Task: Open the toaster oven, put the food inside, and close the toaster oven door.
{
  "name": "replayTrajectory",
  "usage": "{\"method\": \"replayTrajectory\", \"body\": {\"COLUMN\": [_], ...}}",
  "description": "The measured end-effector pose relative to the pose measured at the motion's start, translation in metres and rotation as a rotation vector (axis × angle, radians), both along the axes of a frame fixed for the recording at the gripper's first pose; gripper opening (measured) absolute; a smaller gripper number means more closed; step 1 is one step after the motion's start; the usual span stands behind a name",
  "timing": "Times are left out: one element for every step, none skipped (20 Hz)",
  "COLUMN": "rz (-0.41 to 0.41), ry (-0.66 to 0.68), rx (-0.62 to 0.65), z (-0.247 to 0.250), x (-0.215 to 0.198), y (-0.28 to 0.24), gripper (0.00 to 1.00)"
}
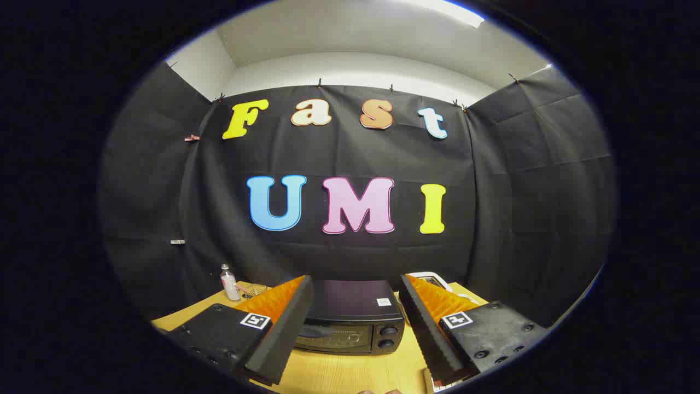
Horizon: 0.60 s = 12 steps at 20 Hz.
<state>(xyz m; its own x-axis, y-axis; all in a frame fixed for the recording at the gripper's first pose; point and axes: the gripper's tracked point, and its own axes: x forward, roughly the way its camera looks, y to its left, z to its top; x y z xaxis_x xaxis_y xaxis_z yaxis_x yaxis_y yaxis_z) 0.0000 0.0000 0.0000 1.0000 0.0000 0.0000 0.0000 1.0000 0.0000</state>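
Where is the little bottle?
In the gripper view, the bottle stands on the wooden table beyond the open gripper, beside the toaster oven, near the black cloth wall.

Gripper (355,284) fingers wide apart, empty

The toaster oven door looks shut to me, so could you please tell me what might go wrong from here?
1. The gripper hovers open, short of the toaster oven; its wide jaws may miss the slim door handle.
2. Pulling the handle could drag the oven along the wooden table.
3. A small bottle stands beside the oven, behind the left finger, and a wide swing might topple it.
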Motion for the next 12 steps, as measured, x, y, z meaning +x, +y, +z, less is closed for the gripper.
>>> {"method": "replayTrajectory", "body": {"rz": [0.003, 0.007, 0.011, 0.013, 0.015, 0.018, 0.017, 0.016, 0.017, 0.017, 0.017, 0.016], "ry": [0.006, 0.01, 0.014, 0.015, 0.015, 0.017, 0.021, 0.025, 0.03, 0.033, 0.035, 0.038], "rx": [-0.004, -0.01, -0.017, -0.023, -0.026, -0.029, -0.033, -0.035, -0.035, -0.034, -0.033, -0.033], "z": [-0.003, -0.005, -0.007, -0.008, -0.009, -0.011, -0.012, -0.014, -0.015, -0.016, -0.017, -0.017], "x": [-0.001, -0.001, -0.004, -0.005, -0.007, -0.008, -0.008, -0.008, -0.009, -0.009, -0.009, -0.009], "y": [0.003, 0.006, 0.009, 0.01, 0.012, 0.015, 0.015, 0.016, 0.018, 0.019, 0.02, 0.021], "gripper": [0.97, 0.97, 0.97, 0.97, 0.97, 0.97, 0.97, 0.97, 0.97, 0.97, 0.97, 0.97]}}
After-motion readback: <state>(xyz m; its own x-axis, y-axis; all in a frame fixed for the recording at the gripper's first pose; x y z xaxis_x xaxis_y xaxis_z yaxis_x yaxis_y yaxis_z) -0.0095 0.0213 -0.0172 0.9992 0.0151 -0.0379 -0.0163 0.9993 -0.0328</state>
